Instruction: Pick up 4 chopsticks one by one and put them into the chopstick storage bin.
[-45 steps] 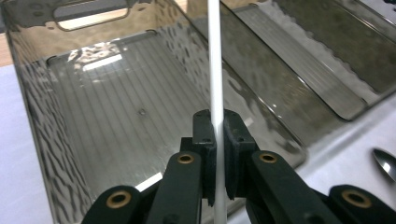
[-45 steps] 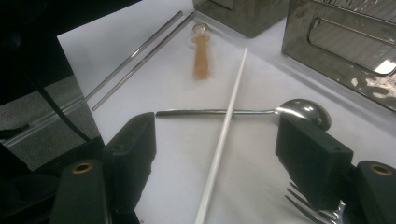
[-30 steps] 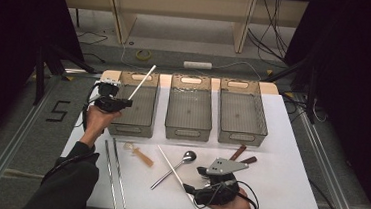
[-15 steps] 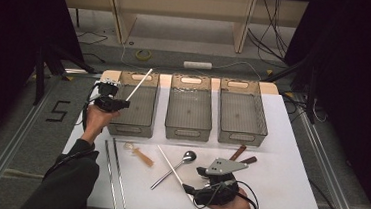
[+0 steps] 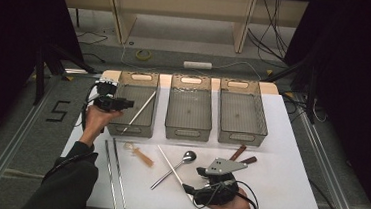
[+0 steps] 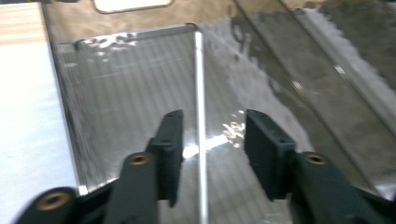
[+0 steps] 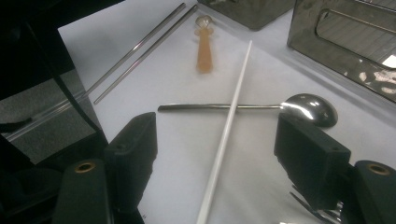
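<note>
My left gripper [image 5: 125, 103] [image 6: 214, 119] hovers over the left mesh bin [image 5: 115, 127] [image 6: 70, 93]. Its jaws have just been opening and now stand apart. A white chopstick [image 5: 141, 111] [image 6: 200, 93] lies slanted inside that bin, running between the jaws without touching either pad. Near the table's front, my right gripper [image 5: 190, 189] [image 7: 218, 125] is open and low over a second white chopstick [image 5: 173, 170] [image 7: 233, 107]. This one crosses a metal spoon [image 5: 183, 160] [image 7: 308, 109] on the white tabletop.
The middle bin [image 5: 187, 132] and the right bin [image 5: 241, 137] stand beside the left one. Two metal chopsticks [image 5: 113, 169] [image 7: 140, 50] and an orange-handled utensil [image 5: 140, 154] [image 7: 204, 55] lie front left. Brown-handled utensils [image 5: 239, 152] lie behind my right gripper.
The white chopstick, held raised and tilted over the left bin before, now lies down inside it. The left jaws have parted and let it go. The right hand has not moved.
</note>
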A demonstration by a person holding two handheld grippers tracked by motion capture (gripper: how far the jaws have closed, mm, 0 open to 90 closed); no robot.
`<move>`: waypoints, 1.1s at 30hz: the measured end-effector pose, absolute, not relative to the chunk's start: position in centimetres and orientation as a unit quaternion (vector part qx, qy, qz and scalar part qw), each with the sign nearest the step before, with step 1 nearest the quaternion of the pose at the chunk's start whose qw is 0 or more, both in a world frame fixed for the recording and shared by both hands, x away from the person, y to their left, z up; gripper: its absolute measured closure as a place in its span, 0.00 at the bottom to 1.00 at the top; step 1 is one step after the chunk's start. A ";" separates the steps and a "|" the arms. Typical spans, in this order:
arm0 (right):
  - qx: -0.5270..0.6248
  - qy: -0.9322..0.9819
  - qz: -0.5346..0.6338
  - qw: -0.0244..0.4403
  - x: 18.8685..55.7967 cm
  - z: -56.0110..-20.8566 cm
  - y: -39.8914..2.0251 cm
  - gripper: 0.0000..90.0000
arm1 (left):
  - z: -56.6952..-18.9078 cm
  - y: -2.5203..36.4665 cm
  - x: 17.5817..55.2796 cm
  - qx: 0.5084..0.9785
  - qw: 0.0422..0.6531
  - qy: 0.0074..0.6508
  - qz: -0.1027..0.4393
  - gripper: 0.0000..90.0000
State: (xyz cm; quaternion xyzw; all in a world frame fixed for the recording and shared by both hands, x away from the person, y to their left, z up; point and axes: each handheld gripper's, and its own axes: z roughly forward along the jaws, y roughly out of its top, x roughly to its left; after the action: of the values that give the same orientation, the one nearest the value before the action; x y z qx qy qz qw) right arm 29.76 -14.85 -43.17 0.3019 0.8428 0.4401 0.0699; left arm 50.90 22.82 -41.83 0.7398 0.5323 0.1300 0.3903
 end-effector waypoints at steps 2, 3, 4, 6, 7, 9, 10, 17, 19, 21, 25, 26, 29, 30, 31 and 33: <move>0.304 0.844 0.437 0.072 29.8 -43.3 -14.8 0.35 | -41.9 22.7 50.2 0.743 0.391 0.528 0.125 0.51; 0.306 0.845 0.433 0.072 29.8 -43.3 -14.8 0.35 | -41.9 22.6 50.0 0.741 0.395 0.529 0.125 0.47; 0.307 0.845 0.432 0.072 29.8 -43.4 -14.8 0.35 | -41.9 22.6 49.6 0.739 0.400 0.527 0.124 0.44; 0.311 0.845 0.429 0.072 29.9 -43.5 -14.8 0.37 | -41.7 22.5 48.7 0.740 0.410 0.519 0.122 0.40; 0.312 0.845 0.429 0.073 30.0 -43.6 -14.8 0.38 | -41.6 22.3 48.3 0.743 0.413 0.512 0.122 0.38; 0.313 0.846 0.425 0.075 30.0 -43.7 -14.7 0.39 | -41.0 22.1 47.4 0.749 0.419 0.497 0.129 0.35; 0.314 0.846 0.424 0.075 30.1 -43.8 -14.6 0.40 | -40.7 22.1 47.0 0.746 0.429 0.492 0.129 0.35; 0.316 0.851 0.413 0.076 30.2 -44.2 -14.0 0.43 | -39.9 21.2 44.5 0.759 0.448 0.454 0.133 0.29; 0.319 0.851 0.410 0.077 30.2 -44.3 -13.9 0.43 | -40.0 21.0 44.0 0.757 0.459 0.447 0.124 0.28; 0.320 0.851 0.410 0.076 30.2 -44.4 -13.8 0.43 | -40.1 20.8 43.4 0.751 0.476 0.444 0.111 0.27; 0.321 0.854 0.404 0.070 30.4 -44.8 -13.6 0.44 | -40.1 20.3 42.1 0.752 0.485 0.433 0.110 0.26; 0.321 0.855 0.402 0.068 30.4 -44.8 -13.6 0.45 | -40.1 20.3 41.8 0.753 0.487 0.429 0.111 0.26; 0.322 0.858 0.395 0.066 30.3 -45.1 -13.3 0.48 | -40.2 20.1 40.8 0.755 0.490 0.420 0.119 0.26; 0.325 0.858 0.392 0.065 30.3 -45.2 -13.2 0.49 | -40.3 20.0 40.5 0.756 0.489 0.417 0.121 0.26; 0.325 0.860 0.388 0.064 30.3 -45.3 -13.2 0.50 | -40.5 19.9 40.2 0.758 0.489 0.414 0.121 0.26; 0.327 0.862 0.383 0.061 30.4 -45.6 -13.0 0.53 | -40.7 19.8 39.6 0.762 0.487 0.410 0.121 0.26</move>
State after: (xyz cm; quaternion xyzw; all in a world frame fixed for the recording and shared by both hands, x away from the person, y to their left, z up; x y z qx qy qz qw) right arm 30.36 -13.01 -45.58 0.3269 0.8616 0.3834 0.0610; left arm 39.62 19.77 -40.71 0.7615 0.4100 0.1208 0.4873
